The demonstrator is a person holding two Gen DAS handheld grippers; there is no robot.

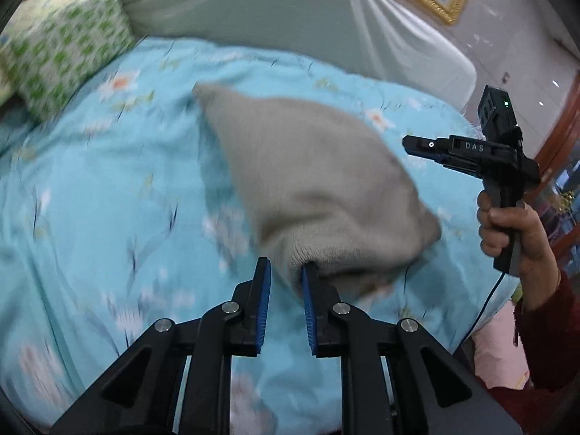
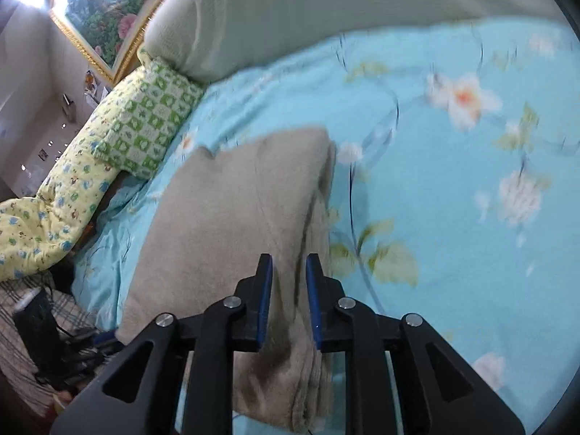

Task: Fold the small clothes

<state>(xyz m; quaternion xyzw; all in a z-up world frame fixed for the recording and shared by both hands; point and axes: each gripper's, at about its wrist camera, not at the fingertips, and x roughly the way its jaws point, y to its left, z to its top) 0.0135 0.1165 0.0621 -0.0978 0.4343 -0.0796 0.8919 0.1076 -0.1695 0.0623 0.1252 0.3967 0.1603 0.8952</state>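
A grey-beige knitted garment (image 1: 308, 181) is lifted off the blue floral bedspread (image 1: 108, 181) in a tented shape. My left gripper (image 1: 285, 266) holds its near edge: one finger is tucked into a fold and the cloth fills the narrow gap between the tips. My right gripper (image 1: 407, 145) hangs in the air to the right of the garment, held by a person's hand (image 1: 507, 228), and carries nothing. In the right wrist view that gripper (image 2: 289, 259) hovers over the garment (image 2: 235, 217) with its jaws a little apart and nothing between the pads.
A green checked pillow (image 1: 65, 54) and a yellow printed quilt (image 2: 54, 210) lie along the bed's far side. A padded headboard under pale cloth (image 1: 253, 7) backs the bed. Dark clutter with cables (image 2: 43, 326) sits beyond the bed's edge.
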